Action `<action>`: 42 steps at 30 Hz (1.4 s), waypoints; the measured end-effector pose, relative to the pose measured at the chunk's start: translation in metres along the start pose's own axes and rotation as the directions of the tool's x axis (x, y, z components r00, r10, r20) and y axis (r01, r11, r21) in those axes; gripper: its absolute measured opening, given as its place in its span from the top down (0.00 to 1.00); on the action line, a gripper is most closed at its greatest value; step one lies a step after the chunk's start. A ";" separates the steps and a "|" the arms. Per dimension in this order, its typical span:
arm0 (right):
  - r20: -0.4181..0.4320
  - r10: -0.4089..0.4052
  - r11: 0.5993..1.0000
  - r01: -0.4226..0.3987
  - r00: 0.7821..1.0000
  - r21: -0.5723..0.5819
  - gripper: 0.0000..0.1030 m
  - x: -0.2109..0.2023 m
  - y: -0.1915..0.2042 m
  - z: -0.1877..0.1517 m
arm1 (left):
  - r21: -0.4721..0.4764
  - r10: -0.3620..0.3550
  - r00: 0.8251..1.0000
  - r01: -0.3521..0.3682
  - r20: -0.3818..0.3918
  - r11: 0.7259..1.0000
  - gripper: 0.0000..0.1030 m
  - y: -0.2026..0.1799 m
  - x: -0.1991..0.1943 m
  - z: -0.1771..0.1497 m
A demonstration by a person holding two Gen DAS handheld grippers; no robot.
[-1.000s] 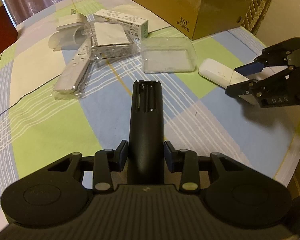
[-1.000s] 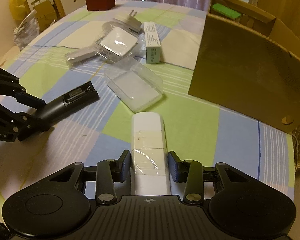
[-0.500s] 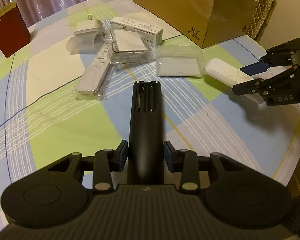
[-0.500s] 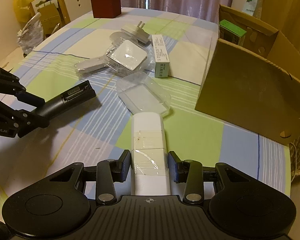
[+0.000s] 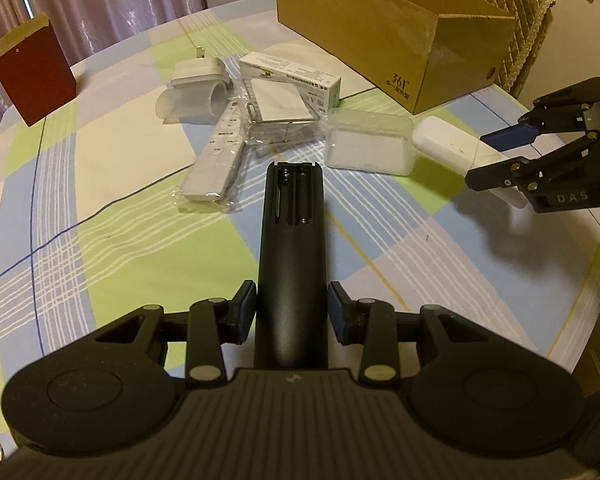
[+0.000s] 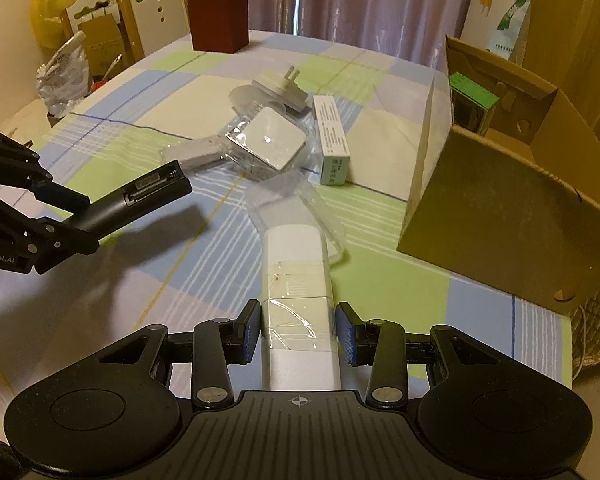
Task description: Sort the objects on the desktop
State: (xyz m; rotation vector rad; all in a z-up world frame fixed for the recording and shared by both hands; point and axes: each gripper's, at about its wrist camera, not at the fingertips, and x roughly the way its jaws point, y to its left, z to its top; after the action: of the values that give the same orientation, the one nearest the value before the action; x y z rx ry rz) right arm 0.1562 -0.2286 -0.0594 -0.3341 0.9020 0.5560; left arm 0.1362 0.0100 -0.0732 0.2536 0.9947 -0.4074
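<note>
Both grippers have risen off the tablecloth [image 5: 112,248] since a second ago: left gripper [image 5: 291,312] pinching the black remote [image 5: 292,240], right gripper [image 6: 298,334] pinching the white device [image 6: 296,276], cardboard box [image 6: 500,208] ahead-right, so deposit appears next.

Each black hand-held gripper [image 5: 292,312] has blue pads [image 6: 345,334] and silver screws

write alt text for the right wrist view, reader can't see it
The right gripper holds a white remote above a checked tablecloth, facing an open cardboard box. At left, the left gripper holds a black remote; packaged white items lie beyond.
</note>
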 end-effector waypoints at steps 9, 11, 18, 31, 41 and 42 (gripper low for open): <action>0.045 -0.020 1.000 0.020 0.999 0.007 0.62 -0.012 0.015 0.012 | 0.010 -0.009 0.999 0.009 0.040 1.000 0.68 0.012 -0.015 0.002; 0.066 -0.030 0.999 0.029 0.997 0.015 0.62 -0.017 0.017 0.019 | 0.024 -0.015 0.998 0.013 0.063 1.000 0.68 0.015 -0.020 0.010; 0.144 -0.102 0.992 0.090 0.984 0.086 0.62 -0.043 0.012 0.047 | 0.108 -0.052 0.984 0.034 0.169 0.994 0.68 0.019 -0.035 0.054; 0.259 -0.265 0.948 0.203 0.929 0.244 0.62 -0.087 -0.084 0.099 | 0.232 -0.178 0.935 0.108 0.308 0.967 0.68 -0.027 -0.039 0.189; 0.214 -0.264 0.937 0.198 0.941 0.289 0.62 -0.041 -0.186 0.128 | 0.235 -0.211 0.938 0.148 0.274 0.961 0.68 -0.075 0.028 0.302; 0.205 -0.260 0.936 0.195 0.944 0.292 0.62 -0.035 -0.193 0.130 | 0.229 -0.212 0.941 0.152 0.264 0.962 0.68 -0.079 0.037 0.310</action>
State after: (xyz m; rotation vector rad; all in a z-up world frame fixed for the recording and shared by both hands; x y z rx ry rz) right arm 0.3355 -0.3320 0.0527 -0.1189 0.6798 0.2457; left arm 0.3542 -0.1887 0.0565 0.2799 0.6923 -0.6993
